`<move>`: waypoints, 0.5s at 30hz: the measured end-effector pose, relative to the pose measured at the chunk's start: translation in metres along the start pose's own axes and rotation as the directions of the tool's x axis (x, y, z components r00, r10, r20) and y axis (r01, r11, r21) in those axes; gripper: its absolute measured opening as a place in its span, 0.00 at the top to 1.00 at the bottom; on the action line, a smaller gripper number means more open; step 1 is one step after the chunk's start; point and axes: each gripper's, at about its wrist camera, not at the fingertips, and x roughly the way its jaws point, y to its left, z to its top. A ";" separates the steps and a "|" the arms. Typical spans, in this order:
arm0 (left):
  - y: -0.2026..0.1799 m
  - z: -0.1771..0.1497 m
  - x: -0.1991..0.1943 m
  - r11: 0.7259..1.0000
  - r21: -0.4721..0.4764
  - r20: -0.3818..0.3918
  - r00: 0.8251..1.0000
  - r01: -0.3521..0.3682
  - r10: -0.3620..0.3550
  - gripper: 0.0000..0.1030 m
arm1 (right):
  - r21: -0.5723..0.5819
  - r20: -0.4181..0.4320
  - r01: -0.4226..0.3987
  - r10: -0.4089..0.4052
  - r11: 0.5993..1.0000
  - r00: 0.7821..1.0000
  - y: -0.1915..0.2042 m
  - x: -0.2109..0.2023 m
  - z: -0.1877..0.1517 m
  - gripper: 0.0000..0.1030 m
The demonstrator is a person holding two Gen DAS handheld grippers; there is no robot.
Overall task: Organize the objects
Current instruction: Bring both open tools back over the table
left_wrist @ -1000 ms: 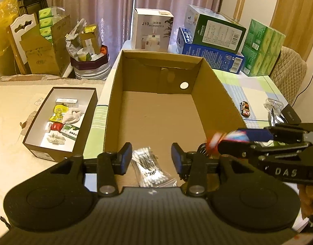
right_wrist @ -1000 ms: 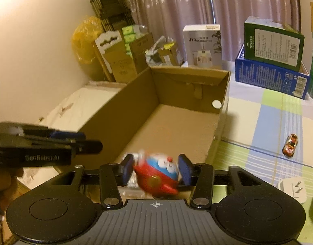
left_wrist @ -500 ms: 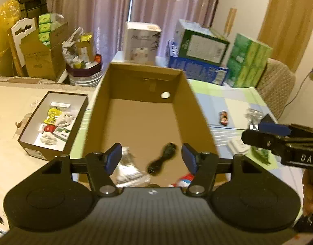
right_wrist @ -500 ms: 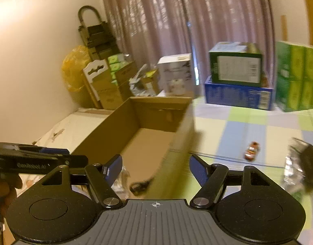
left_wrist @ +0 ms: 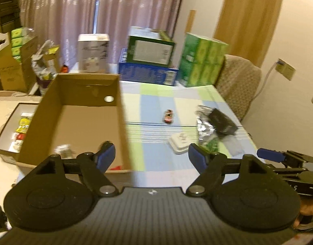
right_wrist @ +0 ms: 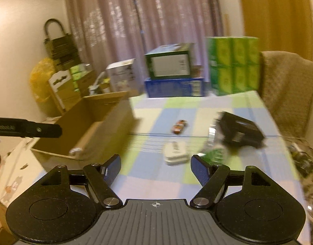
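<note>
1. Left wrist view: the left hand-held gripper [left_wrist: 152, 156] is spread wide with nothing between its fingers. It hangs just right of the cardboard box [left_wrist: 119, 110], which I use as the landmark.
2. Right of the box, on the checked surface [left_wrist: 152, 106], lie one toy car [left_wrist: 168, 116], one white plug adapter [left_wrist: 179, 143], one black box [left_wrist: 222, 121] resting on a foil packet [left_wrist: 204, 125], and one green packet [left_wrist: 211, 146]. The white adapter is the nearest of them.
3. Inside the box I can make out a pale bundle [left_wrist: 63, 150] near the front wall and a scrap of red at the front edge; blur hides what they are.
4. Right wrist view: the right hand-held gripper [right_wrist: 155, 168] is also wide open and empty, right of the box [right_wrist: 115, 122] and facing the white adapter [right_wrist: 175, 152].
5. The same loose things show here: one car [right_wrist: 179, 127], one black box [right_wrist: 239, 130], one green packet [right_wrist: 214, 155], plus a glass jar [right_wrist: 304, 159] at the far right edge.
6. Risk, as I judge it: both views are smeared by motion, so a hurried reach could miss the flat adapter or shove it along the cloth.
7. The black box sits tilted on the crinkled foil; grabbing one may drag or tip the other.
8. A wide swing to the right could knock the jar.
</note>
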 end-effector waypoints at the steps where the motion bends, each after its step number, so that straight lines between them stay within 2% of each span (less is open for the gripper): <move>1: -0.009 -0.001 0.002 1.000 0.004 -0.002 1.000 0.009 -0.009 0.26 | 0.011 0.005 0.018 -0.018 1.000 1.000 -0.009 -0.006 -0.003 0.29; 5: -0.038 -0.008 0.013 0.999 0.039 -0.021 0.999 0.031 -0.030 0.21 | 0.066 0.009 0.073 -0.073 0.995 0.997 -0.044 -0.024 -0.016 0.29; 10: -0.065 -0.015 0.032 0.997 0.067 -0.046 0.998 0.048 -0.045 0.18 | 0.104 0.004 0.131 -0.132 0.986 0.991 -0.077 -0.035 -0.026 0.29; 15: -0.082 -0.021 0.051 0.995 0.087 -0.071 0.996 0.052 -0.046 0.15 | 0.122 -0.004 0.155 -0.156 0.980 0.988 -0.098 -0.035 -0.031 0.29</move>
